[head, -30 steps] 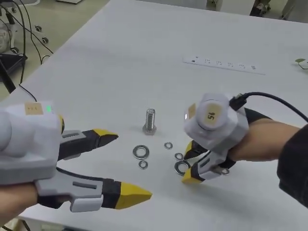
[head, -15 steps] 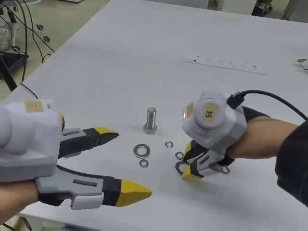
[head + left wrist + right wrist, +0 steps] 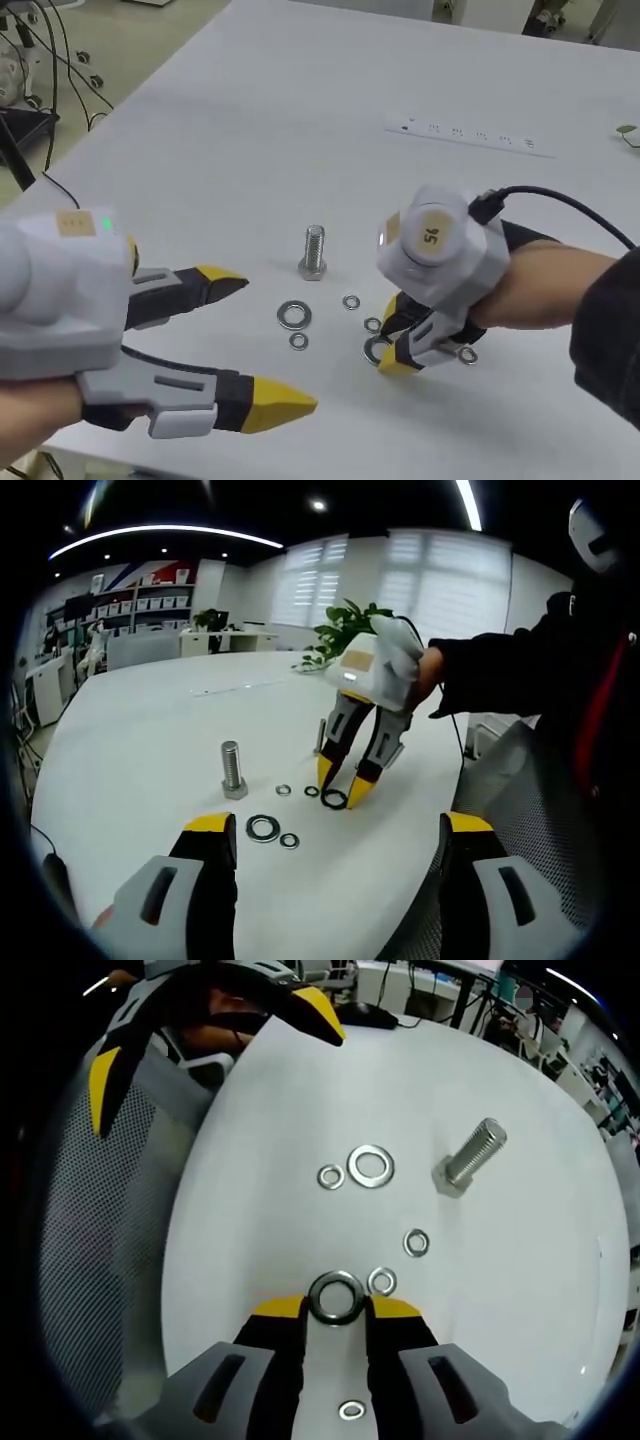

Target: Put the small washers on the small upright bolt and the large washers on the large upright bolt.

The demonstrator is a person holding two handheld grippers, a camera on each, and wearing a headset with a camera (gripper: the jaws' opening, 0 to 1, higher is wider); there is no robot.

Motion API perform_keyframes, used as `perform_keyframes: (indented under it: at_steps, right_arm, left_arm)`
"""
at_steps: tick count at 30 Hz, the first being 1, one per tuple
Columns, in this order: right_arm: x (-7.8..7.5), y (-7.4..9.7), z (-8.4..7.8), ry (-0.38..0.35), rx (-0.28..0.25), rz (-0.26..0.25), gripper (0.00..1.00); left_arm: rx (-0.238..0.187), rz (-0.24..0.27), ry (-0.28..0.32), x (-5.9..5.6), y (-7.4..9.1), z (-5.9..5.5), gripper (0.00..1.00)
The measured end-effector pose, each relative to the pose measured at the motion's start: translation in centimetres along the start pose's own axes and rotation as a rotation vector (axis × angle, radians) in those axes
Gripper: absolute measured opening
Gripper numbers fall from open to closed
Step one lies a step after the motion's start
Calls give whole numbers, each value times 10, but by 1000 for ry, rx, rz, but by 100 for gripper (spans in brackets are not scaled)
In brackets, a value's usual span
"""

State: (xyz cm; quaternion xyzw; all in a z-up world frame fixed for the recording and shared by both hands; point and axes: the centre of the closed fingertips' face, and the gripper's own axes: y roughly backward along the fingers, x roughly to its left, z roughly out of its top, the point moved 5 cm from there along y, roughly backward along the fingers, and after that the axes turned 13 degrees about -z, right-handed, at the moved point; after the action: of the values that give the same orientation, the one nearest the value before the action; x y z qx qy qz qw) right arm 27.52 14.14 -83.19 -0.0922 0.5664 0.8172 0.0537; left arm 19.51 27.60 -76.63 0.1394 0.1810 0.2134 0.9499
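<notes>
Right gripper [image 3: 337,1310]: the two yellow-tipped jaws are closed on a large washer [image 3: 337,1298], pinched at its rim, its open face turned toward the gripper's camera; whether the ring touches the table [image 3: 250,120] cannot be told. One small washer [image 3: 381,1281] lies just beside a jaw tip, and another small washer [image 3: 416,1242] lies between that one and the bolt [image 3: 470,1160]. The bolt stands upright on its hex head, threaded shank up, apart from every washer. A second large washer [image 3: 371,1165] lies flat on the table in front of the bolt, with a third small washer [image 3: 331,1176] just beside it. A fourth small washer [image 3: 351,1410] lies under the gripper body, behind the jaw tips. Left gripper [image 3: 270,345]: jaws spread wide and empty, held above the near part of the table, tips directed toward the washers. A black cable [image 3: 560,200] runs from the right gripper. A white power strip [image 3: 468,137] lies on the far part of the table, well apart from the work.
</notes>
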Motion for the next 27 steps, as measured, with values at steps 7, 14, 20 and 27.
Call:
perform_keyframes:
  at_steps: [7, 14, 20, 27]
  right_arm:
    - [0, 0, 0, -5, 8, -5, 23]
    - [-2, 2, -2, -23, 13, -10, 23]
    - [-4, 7, 0, -41, 0, -10, 23]
    - [-7, 17, 2, -51, -12, -20, 23]
  left_arm:
    - [1, 7, -2, 1, 0, 0, 83]
    - [-2, 16, 1, 3, 0, 0, 83]
    - [-15, 43, -5, 5, 1, 3, 83]
    - [-38, 80, -12, 7, 1, 6, 84]
